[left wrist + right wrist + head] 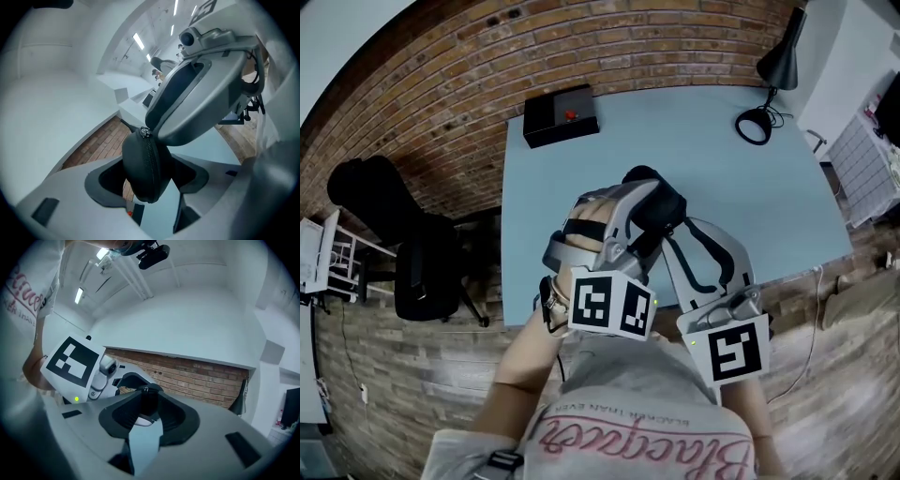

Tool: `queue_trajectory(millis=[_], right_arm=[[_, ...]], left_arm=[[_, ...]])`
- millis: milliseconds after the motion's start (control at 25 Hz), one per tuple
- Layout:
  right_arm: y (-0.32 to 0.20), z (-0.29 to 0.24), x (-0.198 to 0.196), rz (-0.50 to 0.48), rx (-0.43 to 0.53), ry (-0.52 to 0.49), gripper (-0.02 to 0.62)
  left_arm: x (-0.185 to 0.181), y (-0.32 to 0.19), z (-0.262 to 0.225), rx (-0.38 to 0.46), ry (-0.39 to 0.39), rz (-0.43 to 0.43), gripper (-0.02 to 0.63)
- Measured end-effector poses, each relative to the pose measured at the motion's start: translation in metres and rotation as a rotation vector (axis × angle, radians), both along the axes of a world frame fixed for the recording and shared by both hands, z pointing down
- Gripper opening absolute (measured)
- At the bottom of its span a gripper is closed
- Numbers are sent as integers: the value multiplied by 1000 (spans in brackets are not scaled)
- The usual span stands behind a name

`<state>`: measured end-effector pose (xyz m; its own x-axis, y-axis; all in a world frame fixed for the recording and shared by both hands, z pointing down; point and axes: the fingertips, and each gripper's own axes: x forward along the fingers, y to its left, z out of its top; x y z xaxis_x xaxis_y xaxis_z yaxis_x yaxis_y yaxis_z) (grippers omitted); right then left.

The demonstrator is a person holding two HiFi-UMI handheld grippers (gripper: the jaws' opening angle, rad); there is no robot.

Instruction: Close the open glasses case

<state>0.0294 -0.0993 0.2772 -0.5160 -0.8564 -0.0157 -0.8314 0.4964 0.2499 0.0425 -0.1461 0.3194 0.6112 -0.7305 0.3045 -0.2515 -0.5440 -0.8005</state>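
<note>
Head view, steeply down: pale blue table (pixel 694 159), most of its top bare, open room running out to the right and near edges. At the far left corner a black box (pixel 561 114) with a red button (pixel 571 115), set close along the far edge; at the far right corner a black desk lamp (pixel 773 80) on a ring base (pixel 754 125), well apart from the box. Beyond the far edge, brick wall (pixel 441 84); off the left edge a black chair (pixel 417 267), apart from the table. Over the near part of the table and raised off its top, the glasses case (pixel 661 202) — black, up in the air where the two tools meet. Left gripper view: left gripper (pixel 147 187) clamped on the rounded end of the case, pads pressed to both its sides, zip (pixel 151 159) drawn shut up the visible edge to the pull (pixel 145 132) at the top. Just above that pull, one grey finger (pixel 206 98) with a black pad, from the other hand's tool, slanting across the frame and close against the case; touching or only beside, hard to tell. Far below through the gap, table top and the red button of the box. Right gripper view: right gripper (pixel 147 420) spread wide, pads standing off — only the narrow end of the case with its zip pull showing in the gap, not squeezed. To the left, a marker cube (pixel 70 364); behind, the brick wall.
</note>
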Motion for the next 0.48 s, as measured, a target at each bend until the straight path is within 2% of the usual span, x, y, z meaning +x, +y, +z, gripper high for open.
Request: queue_trajectory(millis=[40, 80, 120, 240, 480], right_arm=[[0, 1, 0, -6, -9, -1, 107], [1, 3, -1, -17, -22, -8, 51], [1, 3, -2, -32, -37, -18, 41], [0, 2, -4, -66, -72, -45, 38], [1, 0, -3, -46, -38, -21, 34]], left_arm=[[-1, 0, 1, -1, -1, 0, 284], [-2, 0, 1, -2, -3, 1, 284], [-2, -1, 1, -2, -5, 4, 285], [-3, -2, 2, 3, -18, 11, 285], [-4, -5, 5, 9, -25, 16, 285]])
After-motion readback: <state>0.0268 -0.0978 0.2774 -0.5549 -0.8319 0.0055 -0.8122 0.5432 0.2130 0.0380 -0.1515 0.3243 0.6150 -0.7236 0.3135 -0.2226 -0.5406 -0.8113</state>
